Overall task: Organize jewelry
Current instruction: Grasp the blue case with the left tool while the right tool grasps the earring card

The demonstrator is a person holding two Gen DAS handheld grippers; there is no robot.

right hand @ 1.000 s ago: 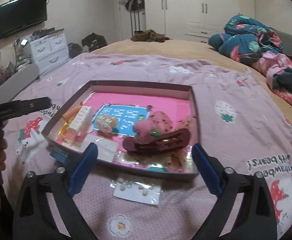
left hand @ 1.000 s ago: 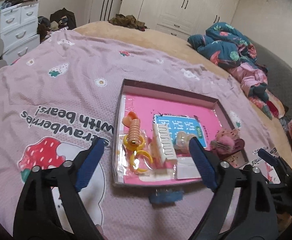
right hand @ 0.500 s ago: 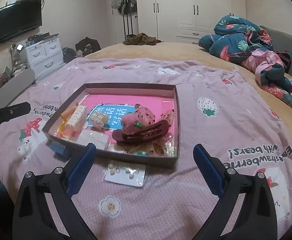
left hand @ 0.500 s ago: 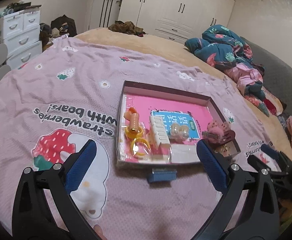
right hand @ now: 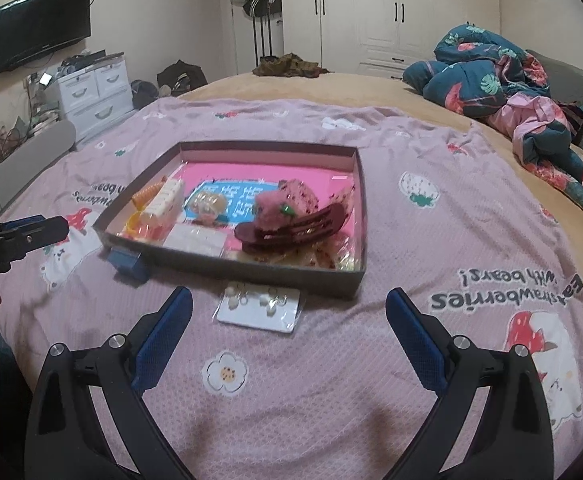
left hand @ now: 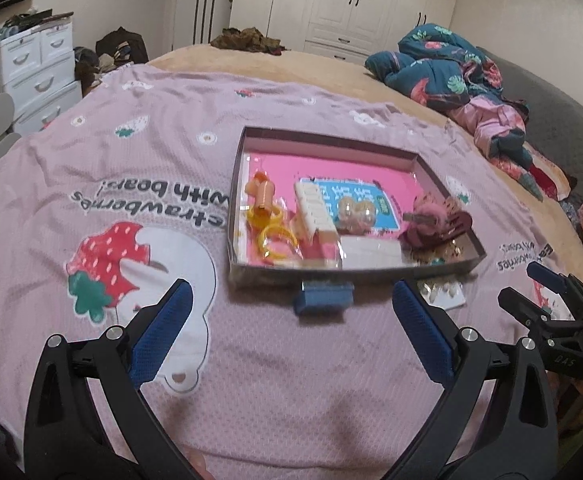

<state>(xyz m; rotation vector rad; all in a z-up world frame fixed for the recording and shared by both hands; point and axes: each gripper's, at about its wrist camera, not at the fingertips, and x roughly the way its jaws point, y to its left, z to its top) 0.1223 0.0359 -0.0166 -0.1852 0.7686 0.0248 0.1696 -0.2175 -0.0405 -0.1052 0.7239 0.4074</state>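
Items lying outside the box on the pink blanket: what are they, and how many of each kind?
Small blue box, against the tray's near wall: 1
Card of earrings in a clear sleeve: 1
Total: 2

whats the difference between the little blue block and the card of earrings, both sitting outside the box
The blue block is a solid, chunky dark-blue piece; the earring card is a flat white card in clear wrap carrying small pale earrings. The blue block sits against the box near its left corner in the right wrist view; the earring card lies further right, just clear of the wall. Both lie on the pink blanket, outside the box, and neither gripper holds them.
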